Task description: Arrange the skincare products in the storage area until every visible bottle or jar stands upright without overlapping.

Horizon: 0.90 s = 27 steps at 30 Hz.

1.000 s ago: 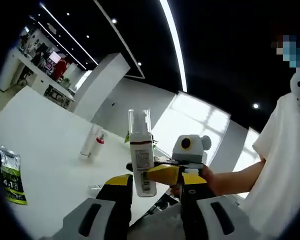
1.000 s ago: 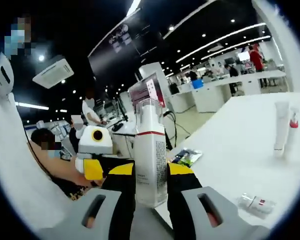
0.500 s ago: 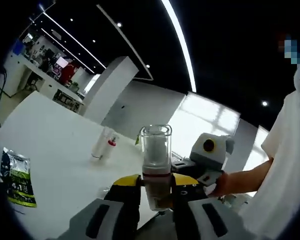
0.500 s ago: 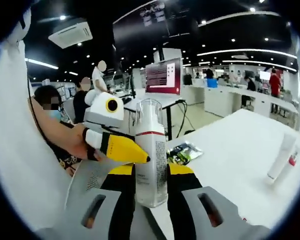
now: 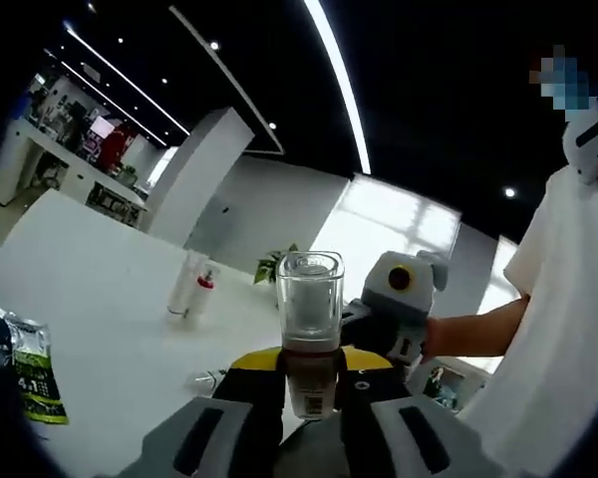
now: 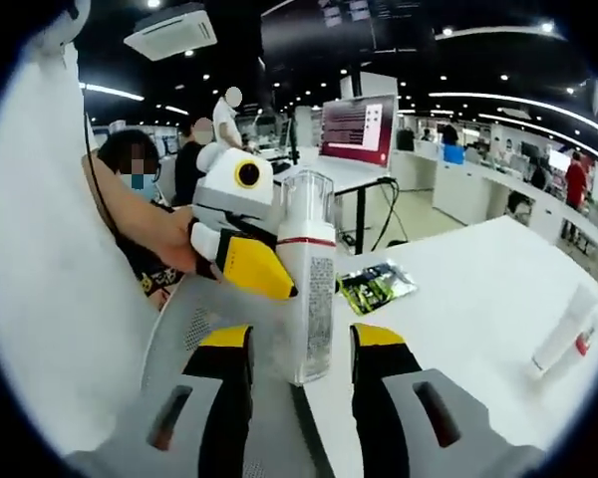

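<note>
Our left gripper (image 5: 311, 370) pinches the pump bottle (image 5: 310, 339) upright in mid-air above the white table (image 5: 100, 299). Our right gripper (image 6: 299, 344) stands spread, clear of it. A tube (image 5: 184, 284) stands beyond.

A white table (image 5: 100, 289) carries the things. In the left gripper view, a green and black printed sachet (image 5: 25, 370) lies flat near the table's near edge. Farther along the top, toward the far edge, a white tube (image 5: 184, 286) stands upright with a small red-capped bottle (image 5: 203, 292) just beside it (whether the two touch cannot be told). A small clear bottle (image 5: 207, 378) lies on its side near the table's near edge.

In the right gripper view, the same table (image 6: 478, 289) shows the sachet (image 6: 377, 286) lying flat close to one corner, and the tube (image 6: 560, 334) and red-capped bottle (image 6: 584, 341) stand well apart from it.
</note>
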Motion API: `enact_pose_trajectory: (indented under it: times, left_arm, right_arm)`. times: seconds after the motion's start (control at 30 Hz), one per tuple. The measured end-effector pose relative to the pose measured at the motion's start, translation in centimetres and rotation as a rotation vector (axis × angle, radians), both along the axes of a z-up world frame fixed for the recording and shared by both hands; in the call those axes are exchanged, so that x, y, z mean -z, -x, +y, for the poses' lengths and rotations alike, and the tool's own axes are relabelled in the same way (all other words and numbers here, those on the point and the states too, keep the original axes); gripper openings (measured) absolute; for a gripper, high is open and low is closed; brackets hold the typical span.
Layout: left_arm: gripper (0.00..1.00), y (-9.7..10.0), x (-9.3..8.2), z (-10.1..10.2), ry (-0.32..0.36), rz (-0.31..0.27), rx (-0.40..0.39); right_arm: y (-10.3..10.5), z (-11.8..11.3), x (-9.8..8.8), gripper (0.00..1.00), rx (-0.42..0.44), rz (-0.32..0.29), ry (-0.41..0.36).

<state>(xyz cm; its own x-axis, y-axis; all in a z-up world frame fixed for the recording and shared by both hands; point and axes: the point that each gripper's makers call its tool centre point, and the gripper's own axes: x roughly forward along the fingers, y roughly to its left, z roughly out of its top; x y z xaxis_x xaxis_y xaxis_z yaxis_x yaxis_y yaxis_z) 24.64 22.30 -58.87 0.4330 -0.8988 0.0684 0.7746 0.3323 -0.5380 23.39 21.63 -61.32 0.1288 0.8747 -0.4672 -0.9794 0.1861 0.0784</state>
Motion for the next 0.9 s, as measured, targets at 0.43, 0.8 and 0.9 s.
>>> enact_pose_trajectory:
  times: [0.43, 0.8, 0.9]
  left_arm:
    - [0.2, -1.3, 5.4, -0.2, -0.398, 0.023, -0.152]
    - [0.2, -0.7, 7.5, -0.8, -0.542, 0.034, -0.153]
    - [0.2, -0.4, 7.8, -1.1, -0.565, 0.028, -0.14]
  right_arm:
    - [-3.1, -0.4, -3.6, 0.32, 0.342, 0.148, -0.253]
    - [-2.9, 2.4, 0.8, 0.33, 0.449, 0.2, -0.127]
    - [-3.3, 2.7, 1.1, 0.26, 0.491, 0.227, -0.116]
